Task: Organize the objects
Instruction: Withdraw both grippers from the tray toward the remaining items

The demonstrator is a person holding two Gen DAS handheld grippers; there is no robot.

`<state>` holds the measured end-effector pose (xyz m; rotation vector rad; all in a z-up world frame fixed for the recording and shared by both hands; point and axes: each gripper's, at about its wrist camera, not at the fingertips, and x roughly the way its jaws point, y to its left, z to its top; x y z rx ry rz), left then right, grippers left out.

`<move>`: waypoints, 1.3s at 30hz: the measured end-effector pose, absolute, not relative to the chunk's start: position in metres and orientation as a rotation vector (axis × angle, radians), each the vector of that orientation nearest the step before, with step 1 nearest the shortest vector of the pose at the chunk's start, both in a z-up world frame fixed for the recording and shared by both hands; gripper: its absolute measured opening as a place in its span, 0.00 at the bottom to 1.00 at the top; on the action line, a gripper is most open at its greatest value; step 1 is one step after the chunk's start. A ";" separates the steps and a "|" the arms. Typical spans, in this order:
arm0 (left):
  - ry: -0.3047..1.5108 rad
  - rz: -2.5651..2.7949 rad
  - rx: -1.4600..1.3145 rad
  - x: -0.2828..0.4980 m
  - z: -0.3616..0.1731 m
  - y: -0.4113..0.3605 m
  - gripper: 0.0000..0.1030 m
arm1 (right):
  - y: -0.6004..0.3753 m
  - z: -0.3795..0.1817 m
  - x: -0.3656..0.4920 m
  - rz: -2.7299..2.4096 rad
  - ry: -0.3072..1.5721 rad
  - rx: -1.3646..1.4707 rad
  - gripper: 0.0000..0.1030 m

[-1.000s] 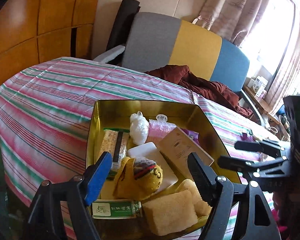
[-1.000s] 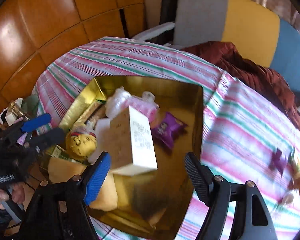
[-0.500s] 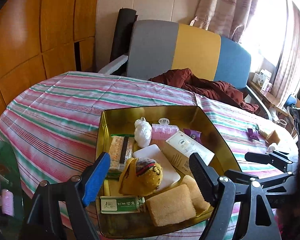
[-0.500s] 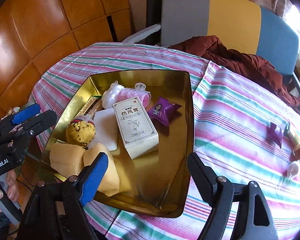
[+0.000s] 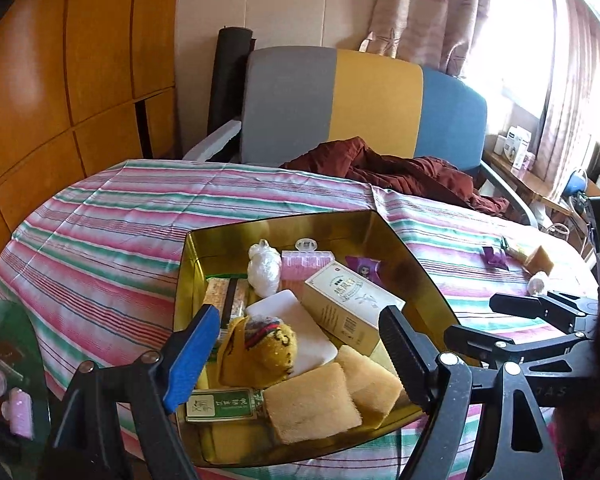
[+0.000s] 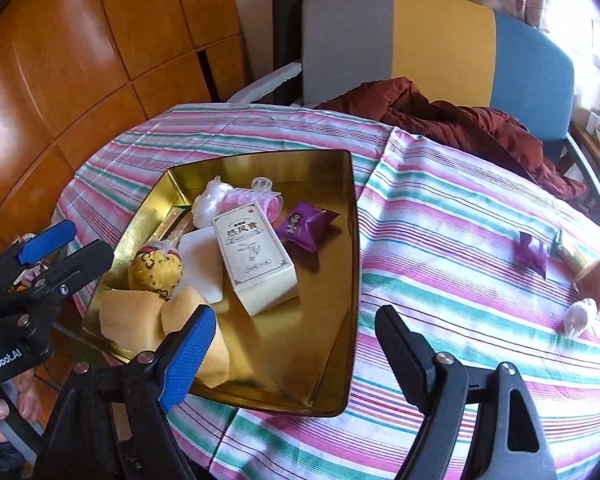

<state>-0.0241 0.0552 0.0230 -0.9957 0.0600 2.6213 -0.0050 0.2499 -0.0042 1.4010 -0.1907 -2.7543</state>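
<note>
A gold tray (image 6: 336, 364) (image 5: 428, 292) on the striped tablecloth holds a cream box (image 6: 254, 258) (image 5: 350, 304), a purple snack packet (image 6: 306, 224), a pink roller (image 6: 260, 200), a white bag (image 5: 264, 268), a yellow plush (image 6: 156, 270) (image 5: 266, 346), yellow sponges (image 5: 312, 400) and a green box (image 5: 220, 402). My left gripper (image 5: 298, 354) is open and empty over the tray's near end. My right gripper (image 6: 294, 348) is open and empty above the tray's near right part. Each gripper shows in the other's view.
On the cloth to the right lie a purple packet (image 6: 534, 252), a brown block (image 6: 594, 286) and a white wrapped item (image 6: 578, 316). A maroon garment (image 6: 460, 120) lies on the grey, yellow and blue chair (image 6: 440, 40). Wooden panels stand at left.
The cream box has come to rest flat in the tray. Both grippers have pulled back and up, so more of the table and chair shows. Both stay open.
</note>
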 end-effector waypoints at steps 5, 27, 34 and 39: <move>0.084 2.604 -0.987 -0.020 0.026 0.064 0.80 | 0.261 -0.007 0.000 -2.770 -0.215 1.416 0.81; 0.223 2.445 -0.928 -0.012 0.034 0.136 0.81 | 0.421 -0.035 0.036 -2.918 -0.654 1.734 0.81; 0.268 2.369 -0.924 -0.011 0.032 0.170 0.81 | 0.498 -0.028 0.065 -3.002 -0.872 1.782 0.81; 0.302 2.321 -0.927 -0.013 0.030 0.192 0.81 | 0.544 -0.018 0.077 -3.080 -0.977 1.782 0.81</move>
